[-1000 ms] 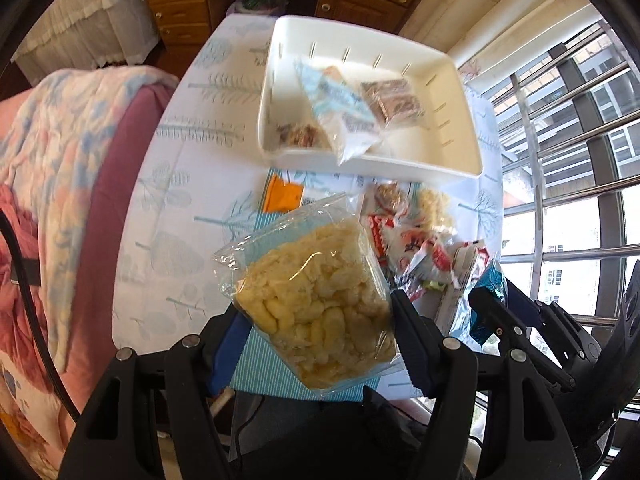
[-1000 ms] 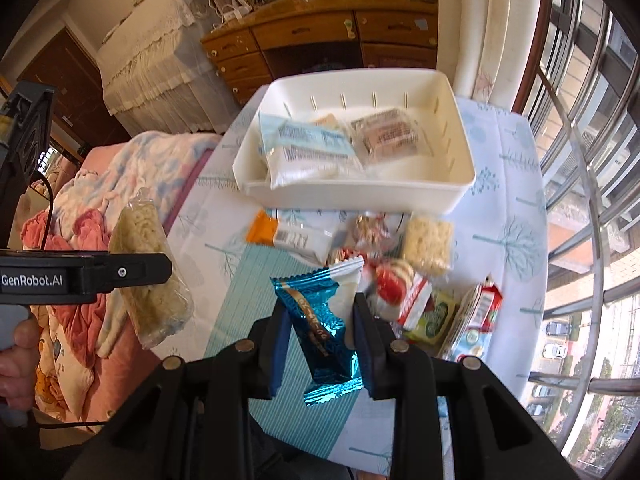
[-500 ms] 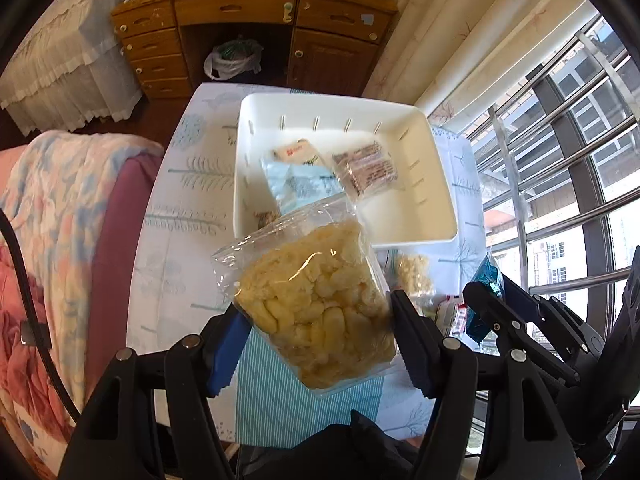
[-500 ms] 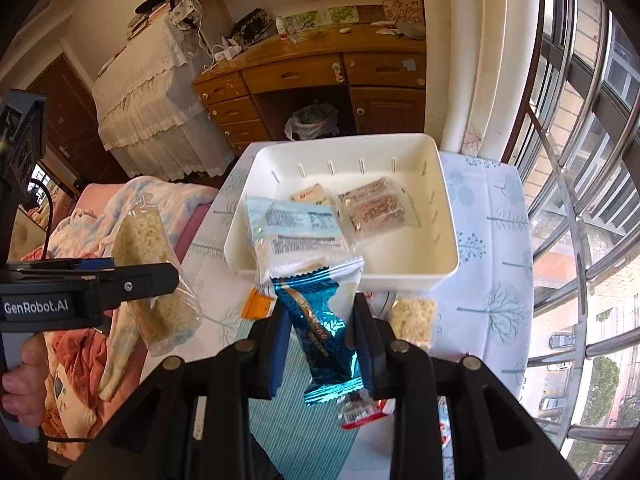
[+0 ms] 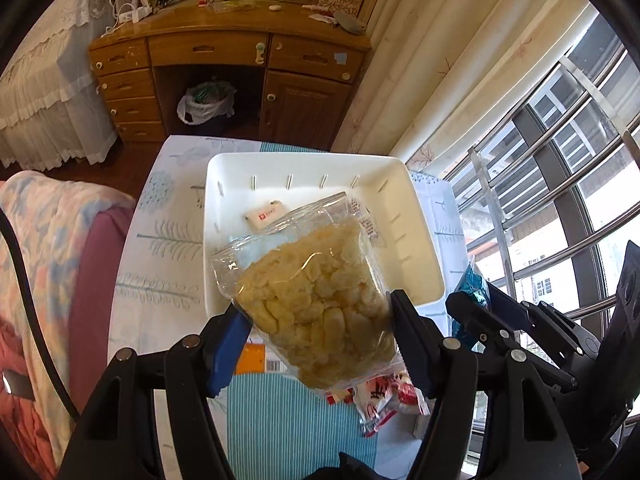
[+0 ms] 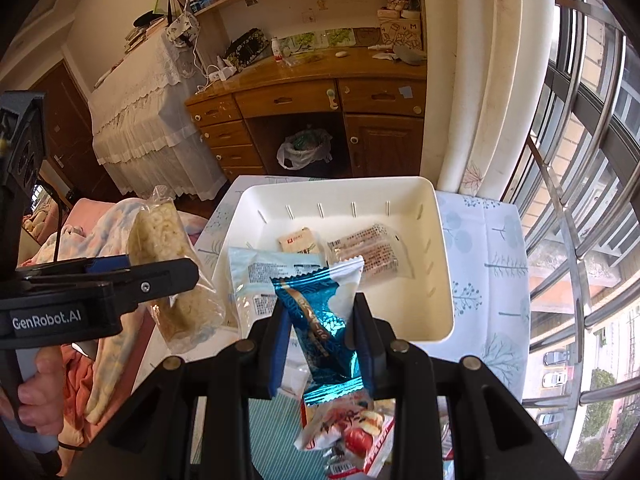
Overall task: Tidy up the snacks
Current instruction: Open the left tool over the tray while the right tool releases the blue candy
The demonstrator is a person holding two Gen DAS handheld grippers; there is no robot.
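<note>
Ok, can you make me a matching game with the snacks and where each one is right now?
Things:
1. clear bag of yellow puffs
2. shiny blue packet
3. brown see-through packet
4. red and white packet

Places:
A. lying inside the white bin
B. pinched in the right claw
C. on the table, below the blue packet
D. pinched in the left claw

Pairs: 1-D, 2-B, 3-A, 4-C

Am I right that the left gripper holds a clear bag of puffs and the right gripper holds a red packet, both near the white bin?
Not quite: the right gripper holds a blue packet, as the right wrist view shows. The left gripper does hold the clear bag of puffs near the white bin.
</note>
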